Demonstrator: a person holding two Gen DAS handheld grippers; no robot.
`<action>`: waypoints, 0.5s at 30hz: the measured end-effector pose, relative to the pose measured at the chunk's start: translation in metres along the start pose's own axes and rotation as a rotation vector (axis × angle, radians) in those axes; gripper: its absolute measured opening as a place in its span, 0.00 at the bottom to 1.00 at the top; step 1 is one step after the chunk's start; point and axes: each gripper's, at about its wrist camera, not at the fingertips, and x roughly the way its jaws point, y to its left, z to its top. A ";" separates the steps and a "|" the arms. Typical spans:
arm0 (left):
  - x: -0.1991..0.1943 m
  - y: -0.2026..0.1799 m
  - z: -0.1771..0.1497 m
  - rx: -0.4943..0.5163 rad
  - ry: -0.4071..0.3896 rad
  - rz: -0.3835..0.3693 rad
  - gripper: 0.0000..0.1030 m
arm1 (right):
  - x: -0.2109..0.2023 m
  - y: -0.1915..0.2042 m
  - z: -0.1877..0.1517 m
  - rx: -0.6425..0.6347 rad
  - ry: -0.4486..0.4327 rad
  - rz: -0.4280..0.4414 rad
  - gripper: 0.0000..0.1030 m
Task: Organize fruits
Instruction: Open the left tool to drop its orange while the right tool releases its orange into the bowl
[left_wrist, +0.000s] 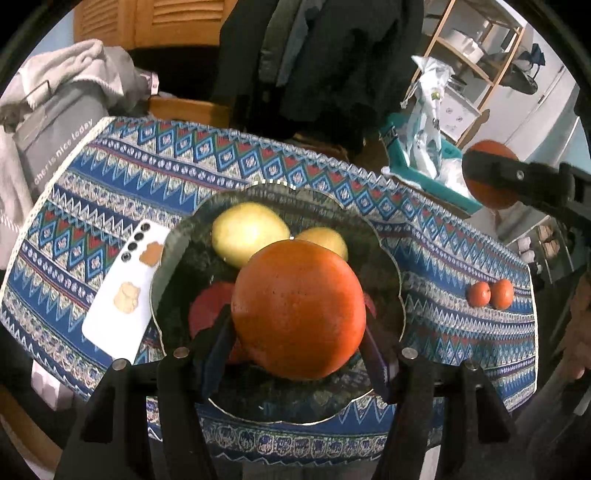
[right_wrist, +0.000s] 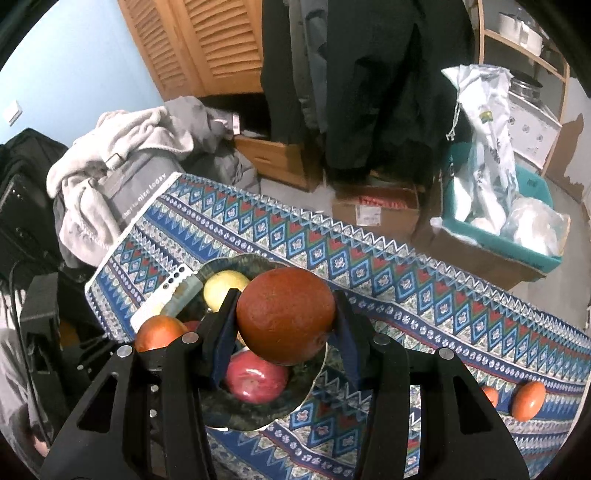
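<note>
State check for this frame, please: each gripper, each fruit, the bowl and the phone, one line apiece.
left gripper: shut on a large orange, over the bowl
right gripper: shut on a second orange, held clear of the table
bowl: holds two yellow fruits and a red apple
two small oranges: loose on the tablecloth
phone: face down beside bowl
</note>
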 end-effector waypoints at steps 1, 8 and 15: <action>0.003 0.000 -0.002 -0.005 0.016 0.002 0.63 | 0.003 0.001 -0.001 -0.001 0.007 -0.002 0.46; 0.023 -0.004 -0.012 0.017 0.090 0.030 0.63 | 0.021 0.005 -0.007 -0.010 0.055 -0.004 0.46; 0.032 -0.003 -0.018 0.010 0.133 0.017 0.64 | 0.035 0.007 -0.012 -0.020 0.087 -0.013 0.46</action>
